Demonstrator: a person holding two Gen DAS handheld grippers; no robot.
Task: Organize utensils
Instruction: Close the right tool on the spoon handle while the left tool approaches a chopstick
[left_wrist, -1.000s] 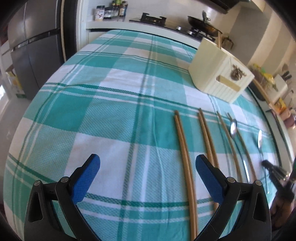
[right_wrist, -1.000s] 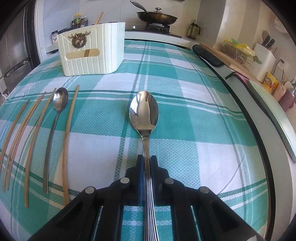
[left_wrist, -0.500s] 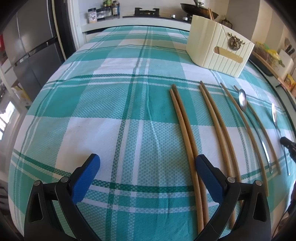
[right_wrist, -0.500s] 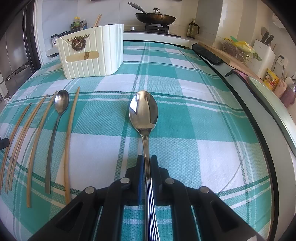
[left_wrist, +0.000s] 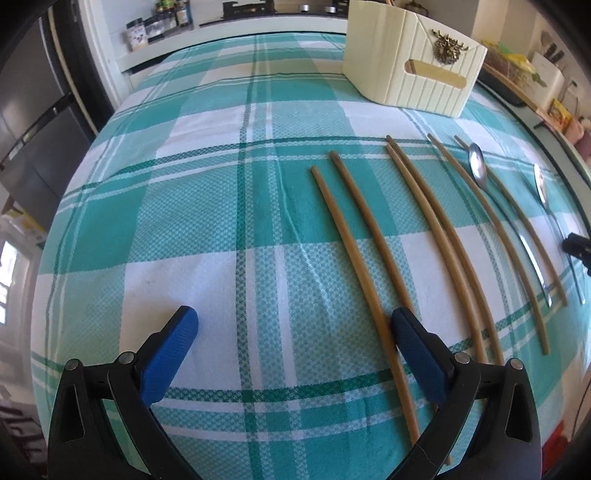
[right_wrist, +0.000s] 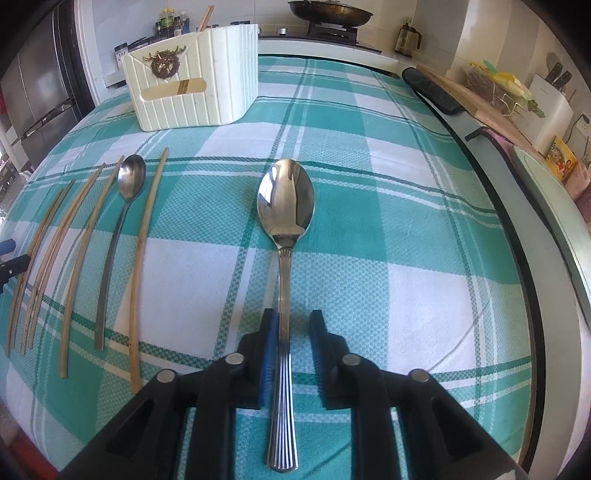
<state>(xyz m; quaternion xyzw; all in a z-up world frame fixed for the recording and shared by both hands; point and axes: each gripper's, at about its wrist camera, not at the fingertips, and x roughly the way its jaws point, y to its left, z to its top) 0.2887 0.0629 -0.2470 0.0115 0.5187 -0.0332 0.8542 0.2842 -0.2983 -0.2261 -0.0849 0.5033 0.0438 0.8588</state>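
A large steel spoon (right_wrist: 285, 206) lies on the checked cloth, its ribbed handle between the fingers of my right gripper (right_wrist: 291, 328). The jaws stand a little apart, gaps on both sides of the handle. A cream utensil holder (right_wrist: 192, 92) stands far left; it also shows in the left wrist view (left_wrist: 410, 70). Several wooden chopsticks (left_wrist: 354, 251) lie in a row, with a slim spoon (right_wrist: 122, 221) among them. My left gripper (left_wrist: 291, 332) is open and empty, its right pad (left_wrist: 413, 350) over the near end of the leftmost chopsticks.
The table's right edge (right_wrist: 517, 240) borders a counter with a cutting board (right_wrist: 476, 99) and knife block (right_wrist: 550, 103). A stove with a pan (right_wrist: 328, 14) is behind. A fridge (left_wrist: 33, 122) stands left.
My right gripper has opened, releasing the large spoon onto the cloth. My left gripper has moved closer to the chopsticks, which now look larger.
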